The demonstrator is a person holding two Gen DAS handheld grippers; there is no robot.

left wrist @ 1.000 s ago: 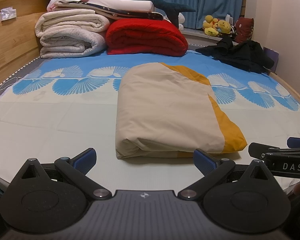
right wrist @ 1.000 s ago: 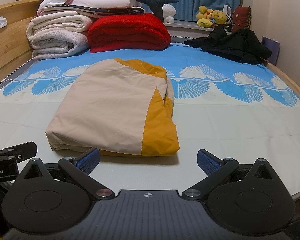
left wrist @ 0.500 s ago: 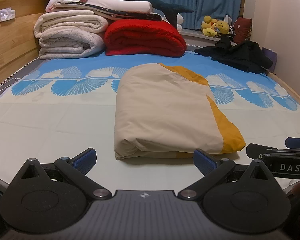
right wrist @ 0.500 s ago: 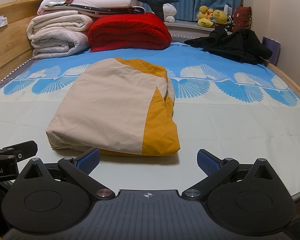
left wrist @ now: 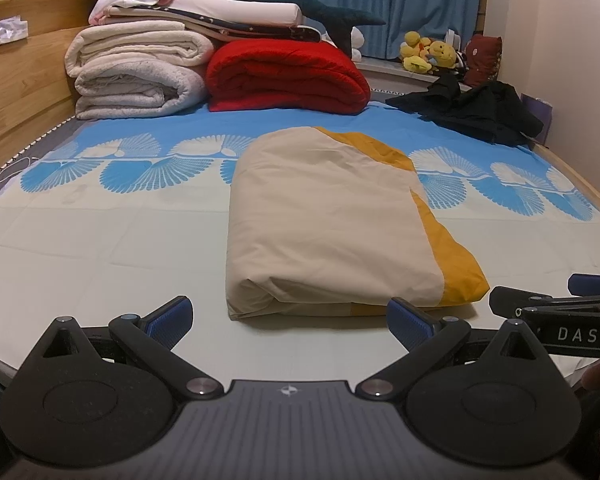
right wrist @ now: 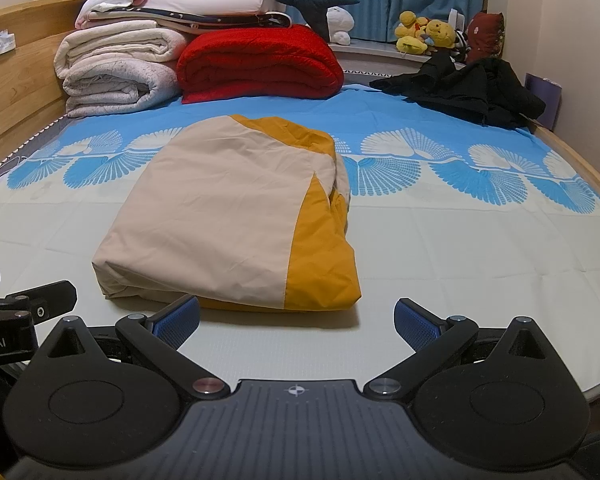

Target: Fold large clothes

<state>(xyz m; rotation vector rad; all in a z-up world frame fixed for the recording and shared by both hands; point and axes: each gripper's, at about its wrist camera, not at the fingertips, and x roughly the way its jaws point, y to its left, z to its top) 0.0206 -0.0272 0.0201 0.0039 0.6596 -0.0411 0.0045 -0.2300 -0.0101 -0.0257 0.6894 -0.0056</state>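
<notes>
Bed (left wrist: pixel 100 240) bearing folded beige-and-orange cover (left wrist: pixel 332 224) — left tool (left wrist: pixel 288 316), right tool (right wrist: pixel 296 318) both spread, empty; folding judged complete — withdrawal next.

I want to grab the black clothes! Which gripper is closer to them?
Right, probably. The black clothes lie far back on the right; the right gripper sits on that side, the left gripper farther left.

Folded beige-and-mustard cover (left wrist: pixel 332 232) on bed (left wrist: pixel 100 248), beyond spread, empty left tongs (left wrist: pixel 290 318)

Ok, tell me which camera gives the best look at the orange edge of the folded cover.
Right wrist view: the folded cover's orange edge faces it, showing the loose layers. Left wrist view shows only a thin orange strip along the far side.
</notes>
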